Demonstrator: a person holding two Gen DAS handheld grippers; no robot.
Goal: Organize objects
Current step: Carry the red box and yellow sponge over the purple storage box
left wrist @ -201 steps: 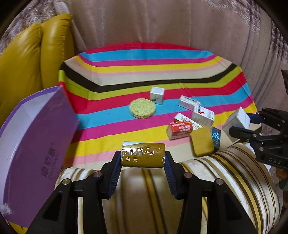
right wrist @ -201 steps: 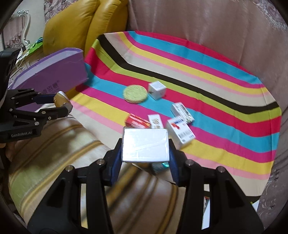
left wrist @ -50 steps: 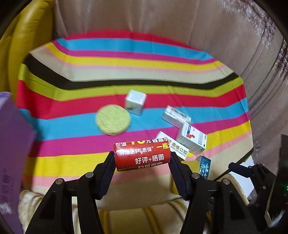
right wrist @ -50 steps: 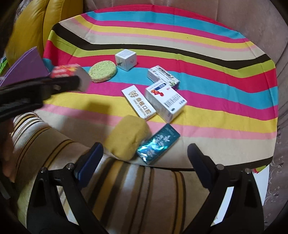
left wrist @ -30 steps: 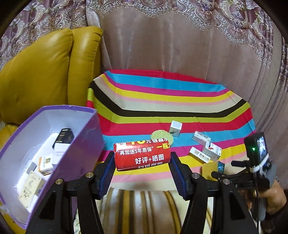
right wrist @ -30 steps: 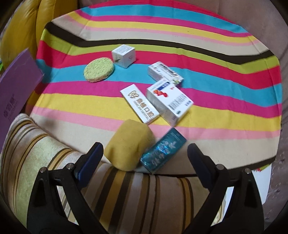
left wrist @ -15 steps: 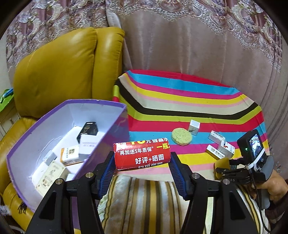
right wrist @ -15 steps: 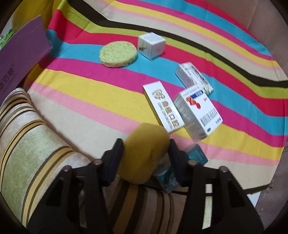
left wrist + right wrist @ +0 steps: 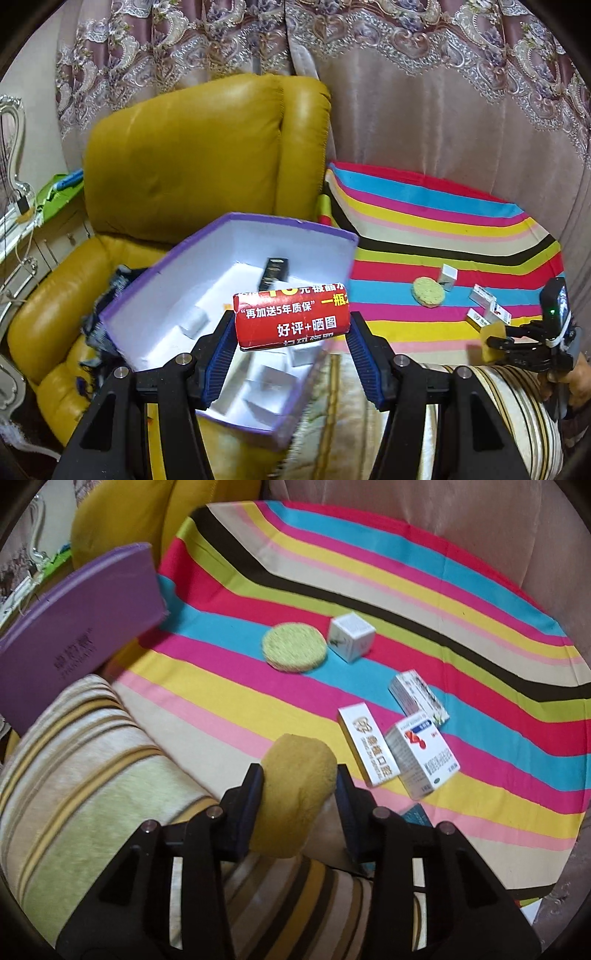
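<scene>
My left gripper (image 9: 291, 325) is shut on a red box (image 9: 293, 315) with white print, held above the open purple box (image 9: 221, 236) that rests on the yellow armchair. Several small packets lie in the purple box's white inside. My right gripper (image 9: 299, 775) is shut on a yellow sponge (image 9: 295, 779), lifted just off the near edge of the striped cloth (image 9: 406, 590). Left on the cloth are a round green pad (image 9: 294, 648), a white cube box (image 9: 351, 637), a long white box (image 9: 369, 749), a white box with a red mark (image 9: 421, 755) and a patterned box (image 9: 417, 698).
A yellow leather armchair (image 9: 192, 155) stands at the left, curtains (image 9: 424, 92) behind. A striped cushion (image 9: 81, 760) lies near me. A teal packet (image 9: 415, 816) peeks out by the right fingers. The purple box's outer wall (image 9: 77, 627) shows at the left of the right wrist view.
My left gripper has swung further left with the red box, now over the purple box. My right gripper, shut on the yellow sponge, has lifted it a little off the teal packet.
</scene>
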